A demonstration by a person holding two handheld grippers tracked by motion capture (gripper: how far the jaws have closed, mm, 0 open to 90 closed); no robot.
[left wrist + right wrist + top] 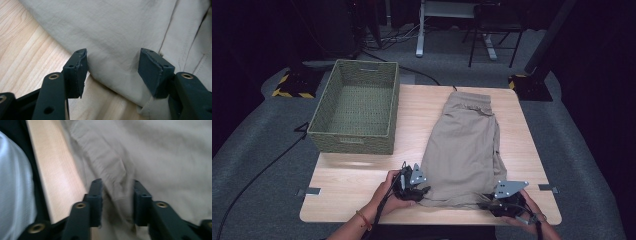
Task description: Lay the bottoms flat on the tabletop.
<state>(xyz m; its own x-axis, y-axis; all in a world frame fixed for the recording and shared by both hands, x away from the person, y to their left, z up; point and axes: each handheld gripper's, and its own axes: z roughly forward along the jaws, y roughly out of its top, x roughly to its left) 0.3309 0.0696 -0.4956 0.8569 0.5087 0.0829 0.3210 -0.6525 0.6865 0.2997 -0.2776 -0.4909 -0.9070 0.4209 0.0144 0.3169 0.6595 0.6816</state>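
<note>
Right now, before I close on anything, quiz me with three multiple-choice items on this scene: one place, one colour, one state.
1. Where does the basket stand?
A. the table's far left
B. on the shorts
C. the near right corner

2. What colour are the shorts?
A. blue
B. beige
C. black

3. How do the left gripper's fingers stand?
A. clamped on the basket
B. apart over the shorts' hem
C. shut on bare wood

Answers: A, the high view shows it far left, beside the shorts; B, the cloth is beige; C is wrong, B: a gap with cloth between.
</note>
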